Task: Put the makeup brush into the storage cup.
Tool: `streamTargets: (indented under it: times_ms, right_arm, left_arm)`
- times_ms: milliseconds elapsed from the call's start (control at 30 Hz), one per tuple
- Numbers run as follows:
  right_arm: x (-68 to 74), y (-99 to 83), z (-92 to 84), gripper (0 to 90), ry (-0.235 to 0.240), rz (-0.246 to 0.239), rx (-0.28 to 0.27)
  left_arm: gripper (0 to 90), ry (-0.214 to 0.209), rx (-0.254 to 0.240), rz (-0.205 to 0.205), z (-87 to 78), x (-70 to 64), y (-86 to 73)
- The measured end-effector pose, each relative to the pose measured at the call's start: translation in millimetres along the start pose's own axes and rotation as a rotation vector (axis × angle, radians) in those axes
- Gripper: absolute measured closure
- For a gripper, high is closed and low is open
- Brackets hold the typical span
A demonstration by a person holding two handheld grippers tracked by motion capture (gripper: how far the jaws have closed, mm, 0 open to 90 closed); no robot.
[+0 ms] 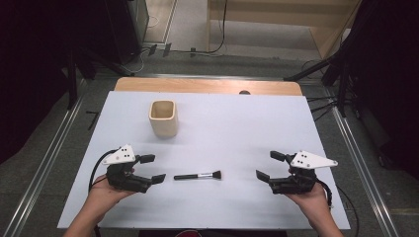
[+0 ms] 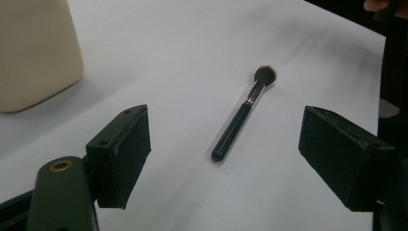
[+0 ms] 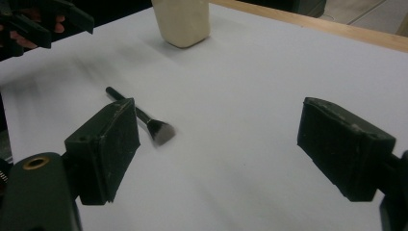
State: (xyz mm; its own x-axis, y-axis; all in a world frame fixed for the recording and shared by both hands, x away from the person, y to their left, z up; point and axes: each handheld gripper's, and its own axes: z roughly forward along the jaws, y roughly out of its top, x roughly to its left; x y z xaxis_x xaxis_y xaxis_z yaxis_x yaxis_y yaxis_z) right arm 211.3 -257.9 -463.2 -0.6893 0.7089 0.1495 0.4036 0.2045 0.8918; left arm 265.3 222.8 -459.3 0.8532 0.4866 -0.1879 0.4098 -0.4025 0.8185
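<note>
A black-handled makeup brush (image 1: 197, 175) lies flat on the white table top (image 1: 237, 128), bristles toward the right. A cream square cup (image 1: 163, 118) stands upright farther back, left of centre. My left gripper (image 1: 152, 169) rests near the front left, open and empty, with the brush handle just to its right. In the left gripper view the brush (image 2: 243, 115) lies ahead between the wide jaws, the cup (image 2: 36, 53) at upper left. My right gripper (image 1: 271, 165) is open and empty at the front right. Its view shows the brush (image 3: 144, 118) partly behind the left jaw and the cup (image 3: 183, 19) far off.
A wooden strip (image 1: 207, 85) borders the table's far edge. Metal rails (image 1: 54, 148) run along both sides on the floor, with stands and cables beyond. Bare white surface spreads between the cup and the right gripper.
</note>
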Motion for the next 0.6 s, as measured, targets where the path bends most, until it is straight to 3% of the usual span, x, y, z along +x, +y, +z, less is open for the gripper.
streamTargets:
  times_ms: [433, 500, 600]
  right_arm:
    - [-0.2, -2.3, 1.4, 15.7, 0.003, -0.014, 0.031]
    - [0.1, -2.1, 2.6, 15.7, 0.004, -0.014, 0.036]
    - [0.4, -2.3, 3.4, 15.7, 0.005, -0.015, 0.042]
  left_arm:
    - [14.7, -0.012, -0.005, 0.004, 2.7, 1.2, 1.0]
    - [14.1, -0.03, -0.003, -0.013, 2.9, 1.8, 1.2]
    - [14.0, -0.031, -0.024, -0.009, 1.6, 1.4, 1.7]
